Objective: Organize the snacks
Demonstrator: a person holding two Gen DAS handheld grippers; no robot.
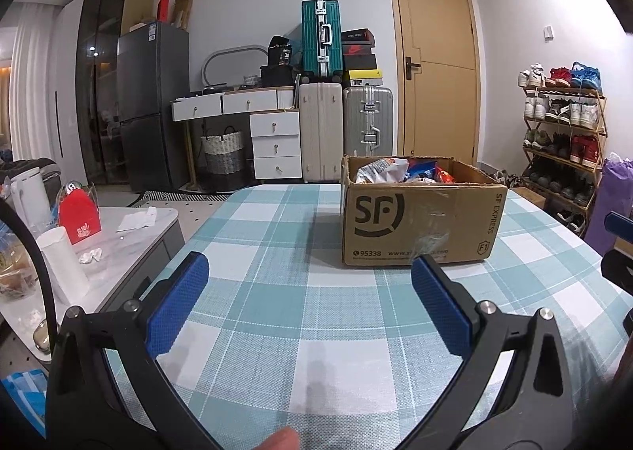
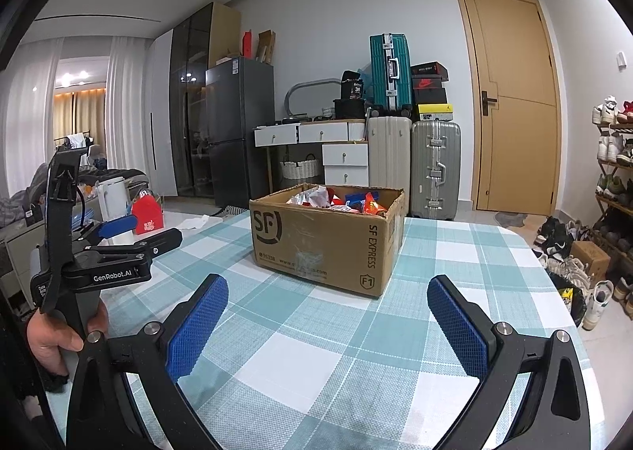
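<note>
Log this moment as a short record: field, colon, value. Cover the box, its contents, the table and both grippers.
box: open cardboard box, printed SF EXPRESS, standing on the table
contents: snack packets piled inside, red, blue and silver wrappers showing
table: checked teal-and-white tablecloth
left gripper: open, holding nothing, short of the box
right gripper: open, holding nothing, short of the box
snacks outside the box: none visible on the cloth
</note>
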